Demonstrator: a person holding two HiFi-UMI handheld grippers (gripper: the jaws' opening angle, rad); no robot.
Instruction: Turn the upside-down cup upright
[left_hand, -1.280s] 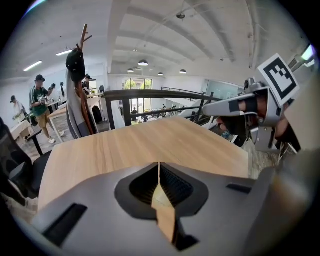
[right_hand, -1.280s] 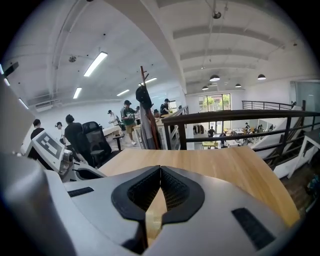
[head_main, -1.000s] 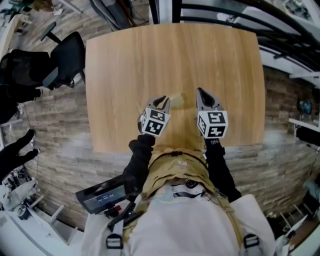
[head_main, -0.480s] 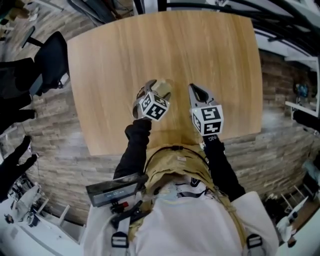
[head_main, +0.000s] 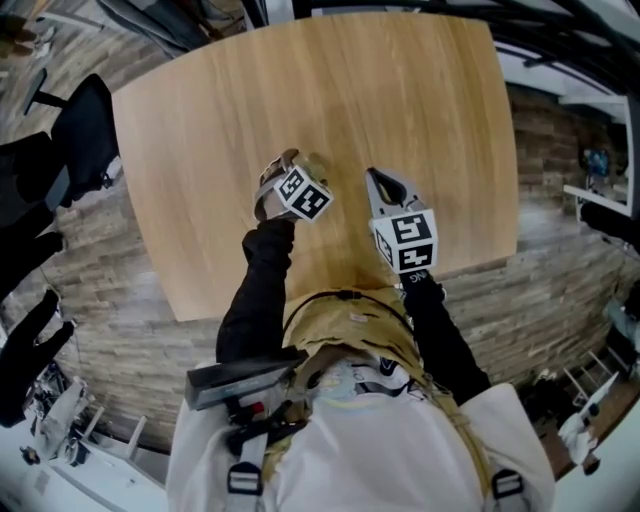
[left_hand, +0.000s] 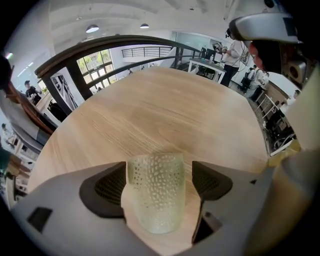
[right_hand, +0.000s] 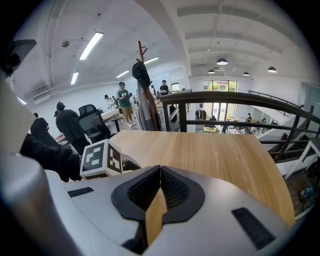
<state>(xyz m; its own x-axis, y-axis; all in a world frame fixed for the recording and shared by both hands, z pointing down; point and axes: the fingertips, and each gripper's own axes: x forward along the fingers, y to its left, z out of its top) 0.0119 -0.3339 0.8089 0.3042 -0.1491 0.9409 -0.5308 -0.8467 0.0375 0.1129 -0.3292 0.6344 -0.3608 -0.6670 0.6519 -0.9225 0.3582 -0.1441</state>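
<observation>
1. Opening around the cup (left_hand: 155, 200): left gripper (left_hand: 159, 184) jaws spreading wide, one pad on each side of the cup, neither pressing on it.
2. Cup stands on the table (left_hand: 165, 110), narrow rounded end toward the gripper, wide end down; reads as inverted.
3. Right gripper (right_hand: 160, 170), right of the cup: jaws together, empty.
4. Step: grasp. Next: close on the cup walls, lift, roll the wrist over.

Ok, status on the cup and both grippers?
Left hand-held gripper opening, pale dimpled translucent cup between its jaws. Right hand-held gripper shut, empty. Which end of cup is up: unclear. No obstruction on light wooden table.
</observation>
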